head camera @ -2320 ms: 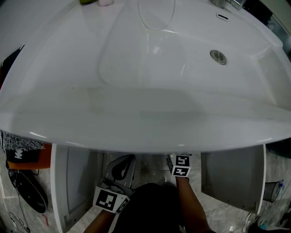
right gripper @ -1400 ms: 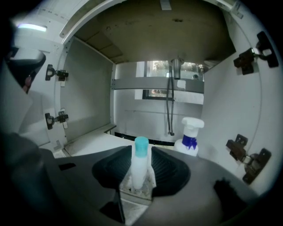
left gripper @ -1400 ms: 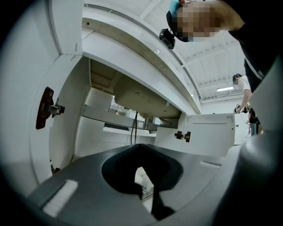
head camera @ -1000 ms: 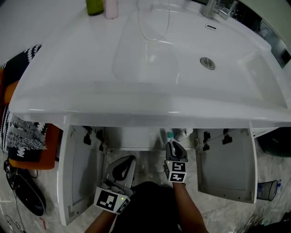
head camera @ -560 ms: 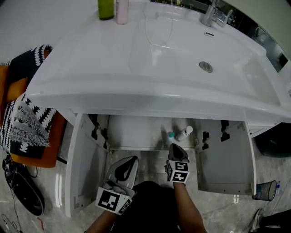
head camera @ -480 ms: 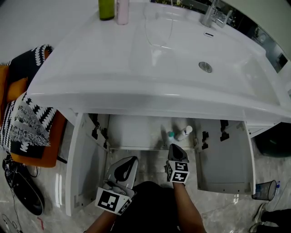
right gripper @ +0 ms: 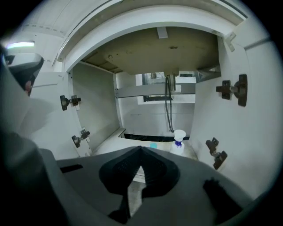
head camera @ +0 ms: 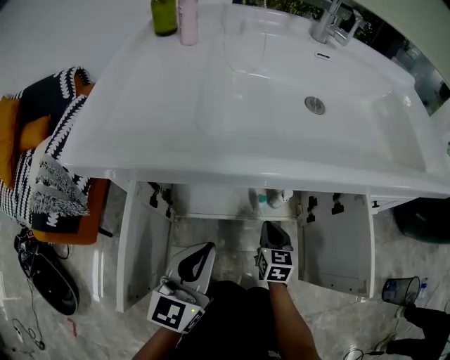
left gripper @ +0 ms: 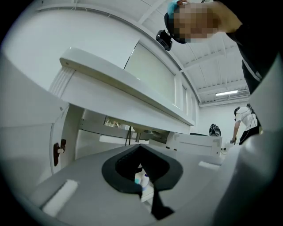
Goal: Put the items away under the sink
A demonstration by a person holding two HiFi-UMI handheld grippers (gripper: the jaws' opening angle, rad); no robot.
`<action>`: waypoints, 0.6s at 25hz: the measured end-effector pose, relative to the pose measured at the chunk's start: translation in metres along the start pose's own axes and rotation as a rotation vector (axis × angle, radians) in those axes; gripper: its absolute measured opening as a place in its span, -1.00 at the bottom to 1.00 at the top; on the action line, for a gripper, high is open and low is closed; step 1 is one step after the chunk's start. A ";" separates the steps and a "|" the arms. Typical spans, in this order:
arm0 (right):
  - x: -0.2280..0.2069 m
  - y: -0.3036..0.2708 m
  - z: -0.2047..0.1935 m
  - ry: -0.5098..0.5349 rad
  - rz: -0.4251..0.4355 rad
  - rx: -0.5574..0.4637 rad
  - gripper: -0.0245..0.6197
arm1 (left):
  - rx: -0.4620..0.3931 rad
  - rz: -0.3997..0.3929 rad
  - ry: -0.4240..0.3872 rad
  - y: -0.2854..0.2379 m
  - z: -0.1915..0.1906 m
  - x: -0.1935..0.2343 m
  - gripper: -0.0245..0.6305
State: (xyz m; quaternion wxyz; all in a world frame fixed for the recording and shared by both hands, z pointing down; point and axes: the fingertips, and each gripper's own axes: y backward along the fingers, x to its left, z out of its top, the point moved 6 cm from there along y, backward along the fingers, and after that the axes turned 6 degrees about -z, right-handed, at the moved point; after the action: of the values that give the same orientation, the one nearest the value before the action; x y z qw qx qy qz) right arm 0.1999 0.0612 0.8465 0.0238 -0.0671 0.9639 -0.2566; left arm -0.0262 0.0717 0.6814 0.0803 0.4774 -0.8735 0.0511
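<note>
White sink worktop [head camera: 176, 126] fills the upper frame, open cabinet [head camera: 144, 246] beneath with a spray bottle [head camera: 275, 198] inside, left gripper [head camera: 203, 247] and right gripper [head camera: 271, 227] at lower centre, fingers pressed together, empty, and top left the green bottle [head camera: 164, 15] and pink bottle [head camera: 188, 13] wait, probably light, stiff, slick, so pinch mid-body.

Glossy white sink [head camera: 232, 119], shiny metal tap [head camera: 336, 21] (chrome-looking); matt white cabinet doors [head camera: 144, 242]; polished stone-look floor [head camera: 95, 274]; fringed woven cloth [head camera: 53, 165].
</note>
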 end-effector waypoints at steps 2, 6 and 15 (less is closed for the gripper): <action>0.001 0.012 0.010 -0.004 0.012 0.019 -0.88 | 0.014 0.009 0.002 0.000 0.019 -0.007 -0.90; 0.002 0.041 0.036 -0.003 0.031 0.052 -0.88 | 0.055 0.028 0.017 0.001 0.054 -0.022 -0.90; 0.002 0.122 0.112 -0.004 0.057 0.106 -0.88 | 0.094 0.047 0.039 0.016 0.158 -0.072 -0.90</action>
State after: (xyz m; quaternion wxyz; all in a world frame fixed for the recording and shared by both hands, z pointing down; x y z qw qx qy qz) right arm 0.1928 0.1108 0.6890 0.0365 -0.0386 0.9504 -0.3064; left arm -0.0159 0.1140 0.5120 0.0733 0.4587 -0.8795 0.1033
